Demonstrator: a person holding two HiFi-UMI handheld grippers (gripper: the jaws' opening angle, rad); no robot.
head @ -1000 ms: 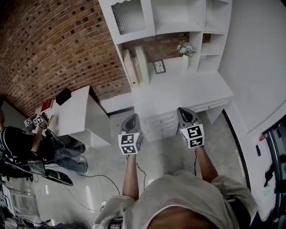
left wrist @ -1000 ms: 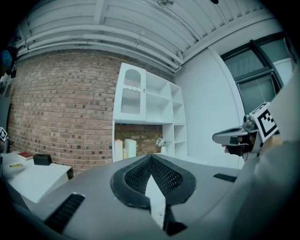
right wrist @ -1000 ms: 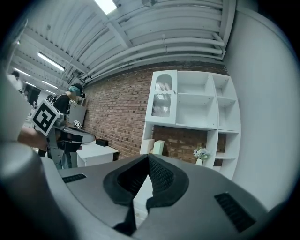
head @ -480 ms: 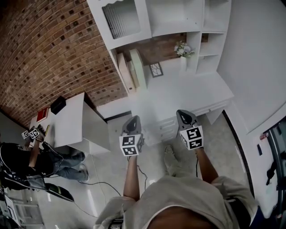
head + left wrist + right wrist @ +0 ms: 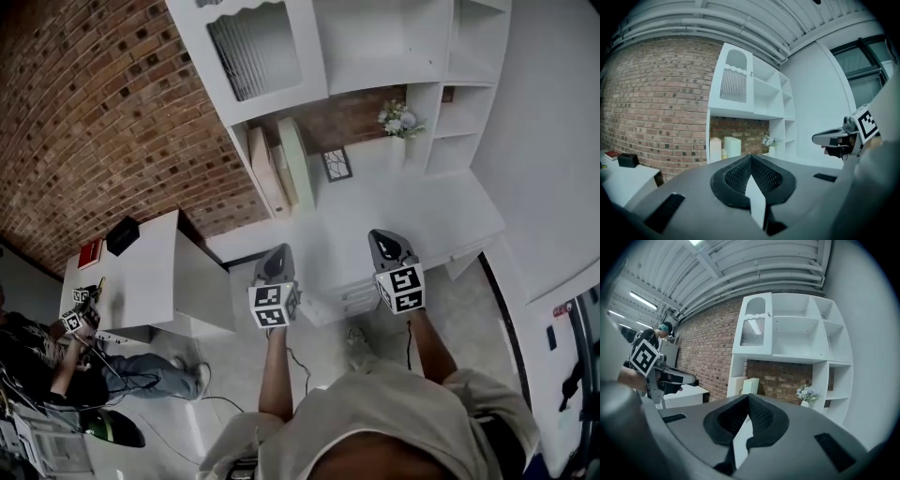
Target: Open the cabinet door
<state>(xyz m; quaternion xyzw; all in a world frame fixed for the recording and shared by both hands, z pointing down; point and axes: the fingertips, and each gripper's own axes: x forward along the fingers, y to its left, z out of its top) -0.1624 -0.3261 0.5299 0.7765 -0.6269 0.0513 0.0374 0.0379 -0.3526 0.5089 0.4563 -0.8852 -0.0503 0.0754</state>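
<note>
Door status: cabinet door (image 5: 251, 58) at 11 o'clock looks shut, untouched. Your left gripper (image 5: 276, 255) and right gripper (image 5: 386, 242) are clenched, empty (well apart from it). Approach, grasp and pull are not yet done.

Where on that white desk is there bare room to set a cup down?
The desktop is bare in front of the picture frame and flower vase, out to its right end. The back left corner is crowded with upright folders.

Left gripper (image 5: 277, 251), right gripper (image 5: 382, 236): jaws together
</note>
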